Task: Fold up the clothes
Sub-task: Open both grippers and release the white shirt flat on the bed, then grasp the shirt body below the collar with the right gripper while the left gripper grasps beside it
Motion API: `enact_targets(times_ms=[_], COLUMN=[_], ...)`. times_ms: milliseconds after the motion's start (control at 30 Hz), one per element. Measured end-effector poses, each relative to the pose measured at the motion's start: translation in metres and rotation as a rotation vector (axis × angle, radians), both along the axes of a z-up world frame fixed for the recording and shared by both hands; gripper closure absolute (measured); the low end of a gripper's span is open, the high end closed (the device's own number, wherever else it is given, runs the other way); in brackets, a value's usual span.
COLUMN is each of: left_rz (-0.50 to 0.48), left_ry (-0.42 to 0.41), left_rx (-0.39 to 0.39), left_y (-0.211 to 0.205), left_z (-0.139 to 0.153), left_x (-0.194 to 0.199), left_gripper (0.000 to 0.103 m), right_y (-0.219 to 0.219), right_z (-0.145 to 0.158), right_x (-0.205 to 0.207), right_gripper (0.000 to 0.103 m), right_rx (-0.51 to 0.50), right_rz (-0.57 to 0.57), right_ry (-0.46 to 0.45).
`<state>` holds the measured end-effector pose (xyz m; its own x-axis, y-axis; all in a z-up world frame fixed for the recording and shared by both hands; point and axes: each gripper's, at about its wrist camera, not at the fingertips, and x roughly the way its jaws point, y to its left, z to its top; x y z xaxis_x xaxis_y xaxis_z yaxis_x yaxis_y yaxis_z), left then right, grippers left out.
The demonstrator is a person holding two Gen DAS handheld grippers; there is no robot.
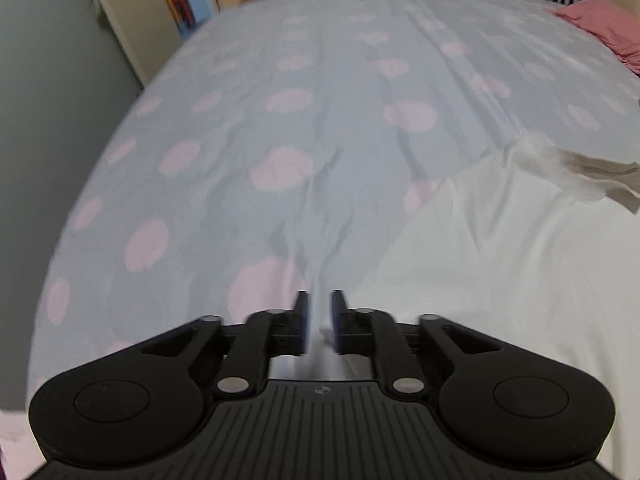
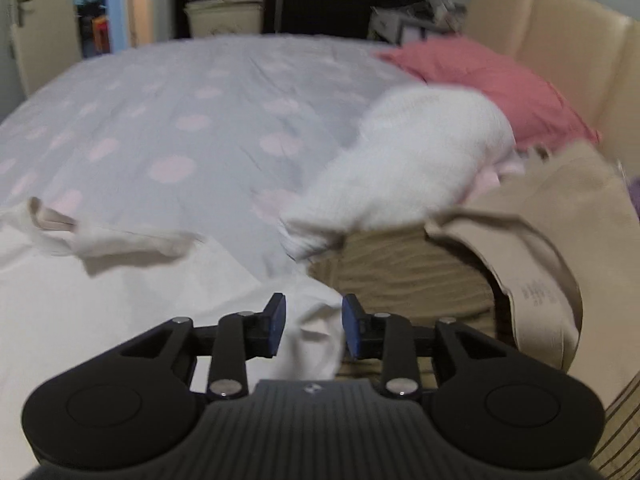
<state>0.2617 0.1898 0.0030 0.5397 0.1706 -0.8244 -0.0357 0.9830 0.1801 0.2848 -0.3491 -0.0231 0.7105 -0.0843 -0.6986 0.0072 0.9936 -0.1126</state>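
A white garment [image 1: 500, 272] lies spread on the bed, its collar [image 1: 580, 176] with a beige lining turned up at the far side. My left gripper [image 1: 320, 320] is at the garment's left edge, its fingers nearly together with a thin strip of pale cloth pinched between them. In the right wrist view the same white garment [image 2: 120, 300] fills the near left. My right gripper [image 2: 314, 332] is shut on a thick bunch of its right edge, and the collar [image 2: 52, 216] shows at far left. Both views are motion-blurred.
The bed cover [image 1: 280, 120] is light blue with pink dots. A fluffy white item [image 2: 412, 160] rests on a pile of beige and striped clothes [image 2: 400, 276] to the right. A pink pillow [image 2: 480, 76] lies against the beige headboard [image 2: 560, 40]. A door and shelves stand beyond the bed.
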Motion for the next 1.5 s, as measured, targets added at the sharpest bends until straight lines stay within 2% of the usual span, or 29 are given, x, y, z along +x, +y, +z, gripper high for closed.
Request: enact_targets(times_ms=[67,133,167,267,367,533,633,733,867,967,1033,1133,1200,1233,1300,1367,1433,1500], left_rz=[-0.046,-0.131,-0.170,-0.304,-0.409,-0.496,-0.525,-0.539,-0.551,-0.548,-0.548,-0.548,-0.554,-0.558,-0.568,-0.564,-0.557,-0.551], left_ry=[-0.061,-0.120,-0.134,-0.149,-0.114,-0.086,-0.094,-0.101,-0.081,-0.084,-0.088,-0.090,-0.107,-0.115,-0.128,-0.121,-0.088,-0.040], left_rx=[0.002,-0.037,-0.051,-0.060,-0.046,-0.047,-0.072,-0.103,-0.110,-0.152,-0.161,-0.155,-0.170,-0.185,-0.220,-0.242,-0.277,-0.306], left_y=[-0.003,-0.013,-0.019,-0.040,-0.060,-0.082,-0.088,-0.088,-0.087,-0.081,-0.077,-0.074,-0.071,-0.069,-0.065,-0.063,-0.061,-0.062], left_z=[0.007,0.012,0.013,0.006,-0.010,-0.028,-0.031,-0.034,-0.044,-0.045,-0.046,-0.046,-0.044,-0.042,-0.039,-0.039,-0.043,-0.049], left_x=[0.000,0.002,0.005,0.020,0.040,0.070,0.082,0.093,0.104,0.106,0.106,0.106,0.105,0.105,0.106,0.112,0.119,0.128], left_gripper=[0.085,0.085,0.085,0.085,0.084,0.083,0.078,0.077,0.077,0.077,0.077,0.077,0.077,0.077,0.076,0.072,0.065,0.065], right_y=[0.017,0.033,0.041,0.064,0.090,0.117,0.124,0.127,0.137,0.142,0.138,0.124,0.115,0.111,0.108,0.106,0.104,0.102], right_z=[0.002,0.001,-0.001,-0.008,-0.017,-0.024,-0.028,-0.033,-0.046,-0.056,-0.055,-0.048,-0.046,-0.045,-0.050,-0.056,-0.062,-0.068], right_x=[0.000,0.003,0.008,0.021,0.041,0.072,0.092,0.108,0.118,0.129,0.143,0.159,0.159,0.159,0.159,0.160,0.161,0.162], right_gripper=[0.066,0.058,0.057,0.054,0.048,0.047,0.050,0.056,0.056,0.057,0.065,0.065,0.063,0.056,0.048,0.047,0.044,0.042], right_rx=[-0.017,-0.026,-0.023,-0.016,-0.050,-0.104,-0.123,-0.100,-0.109,-0.179,-0.214,-0.182,-0.105,-0.064,-0.037,-0.024,-0.011,0.010], right_rz=[0.102,0.204,0.243,0.360,0.477,0.624,0.701,0.779,0.851,0.824,0.691,0.494,0.484,0.489,0.502,0.517,0.531,0.544], right_ry=[-0.032,-0.052,-0.052,-0.052,-0.047,-0.023,0.005,0.058,0.136,0.142,0.084,0.007,0.014,0.023,0.048,0.074,0.101,0.121])
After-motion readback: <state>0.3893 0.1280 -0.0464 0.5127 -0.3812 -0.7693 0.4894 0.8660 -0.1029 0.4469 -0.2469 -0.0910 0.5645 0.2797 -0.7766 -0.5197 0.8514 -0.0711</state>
